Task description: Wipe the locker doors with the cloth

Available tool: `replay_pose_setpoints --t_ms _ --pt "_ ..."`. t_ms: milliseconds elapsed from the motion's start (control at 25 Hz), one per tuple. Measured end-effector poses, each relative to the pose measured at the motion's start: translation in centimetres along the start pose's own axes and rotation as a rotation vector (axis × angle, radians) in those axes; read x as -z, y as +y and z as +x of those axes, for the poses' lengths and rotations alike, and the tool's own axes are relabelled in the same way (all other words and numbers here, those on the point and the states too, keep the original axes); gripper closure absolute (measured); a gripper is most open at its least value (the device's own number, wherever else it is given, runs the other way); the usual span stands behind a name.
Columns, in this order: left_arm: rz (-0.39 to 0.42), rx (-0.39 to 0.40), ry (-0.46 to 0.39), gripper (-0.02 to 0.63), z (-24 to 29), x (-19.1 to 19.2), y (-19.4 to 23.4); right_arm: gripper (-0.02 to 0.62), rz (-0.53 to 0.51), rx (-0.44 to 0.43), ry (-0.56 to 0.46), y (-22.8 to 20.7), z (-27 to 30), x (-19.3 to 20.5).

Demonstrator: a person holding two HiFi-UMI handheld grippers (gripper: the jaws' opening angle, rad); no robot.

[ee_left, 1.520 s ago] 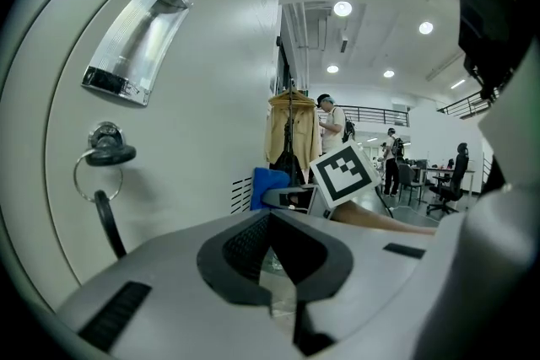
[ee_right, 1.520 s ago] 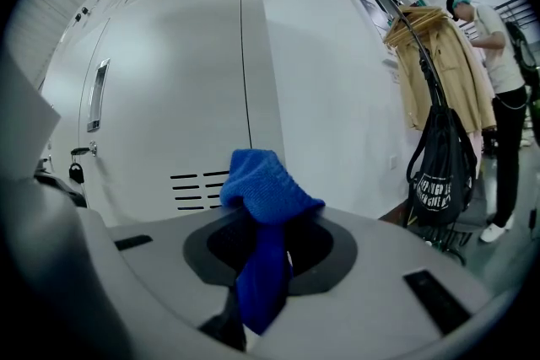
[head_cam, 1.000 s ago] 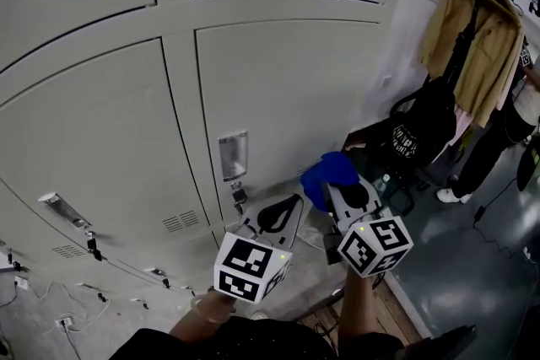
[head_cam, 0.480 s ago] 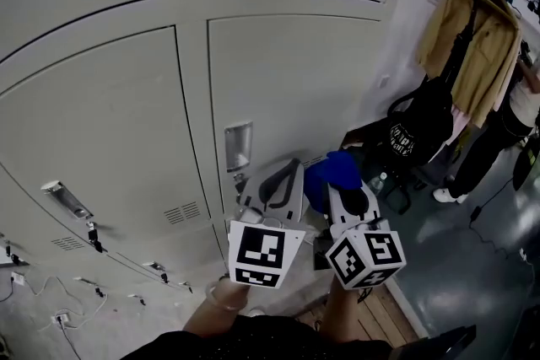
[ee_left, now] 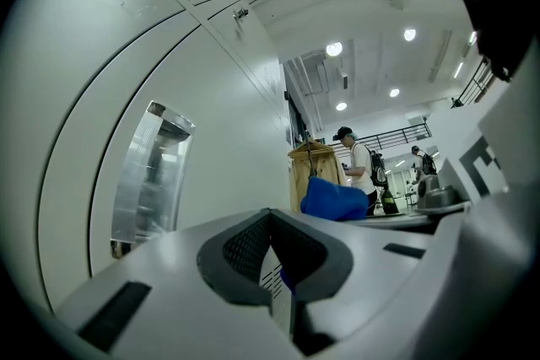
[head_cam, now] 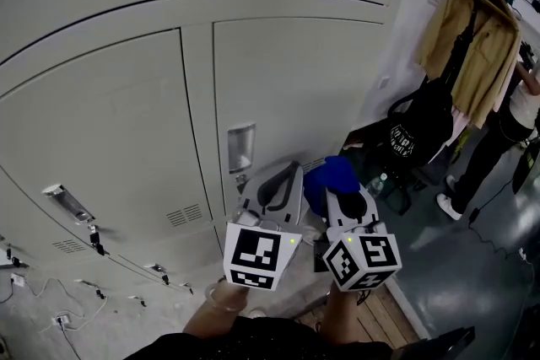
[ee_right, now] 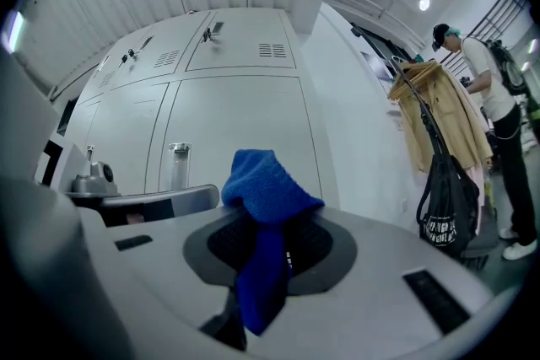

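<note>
There are two grippers, the left gripper (head_cam: 285, 178) and the right gripper (head_cam: 346, 196), and one blue cloth (head_cam: 329, 173). At least four locker doors (head_cam: 287, 72) can be counted, two above and two below, and two metal handles (head_cam: 240, 149) show on them. Off to the right are one tan jacket (head_cam: 472, 42) and one black bag (head_cam: 422, 126), and the left gripper view takes in two people (ee_left: 359, 164) and four ceiling lights (ee_left: 335, 49).
</note>
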State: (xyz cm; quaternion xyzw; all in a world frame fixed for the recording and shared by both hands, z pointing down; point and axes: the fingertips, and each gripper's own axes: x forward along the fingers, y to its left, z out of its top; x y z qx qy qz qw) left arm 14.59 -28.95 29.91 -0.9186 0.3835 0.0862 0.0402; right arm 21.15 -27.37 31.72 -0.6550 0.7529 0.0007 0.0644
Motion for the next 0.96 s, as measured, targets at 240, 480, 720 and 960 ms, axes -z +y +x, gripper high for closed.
replay_pose_setpoints --t_ms 240,480,720,960 --pt "0.008 0.01 -0.007 0.6 0.15 -0.15 -0.24 0.511 -0.003 0.011 0.001 -0.16 -0.09 0.06" --pt "0.025 0.027 -0.017 0.6 0.27 -0.5 -0.64 0.511 0.004 0.018 0.001 -0.22 -0.16 0.0" --pt "0.021 0.034 -0.013 0.6 0.09 -0.32 -0.87 0.511 0.024 0.015 0.016 0.07 -0.2 0.28" --pt "0.024 0.017 0.002 0.6 -0.01 0.06 -0.6 0.511 0.032 0.009 0.042 -0.03 -0.02 0.51"
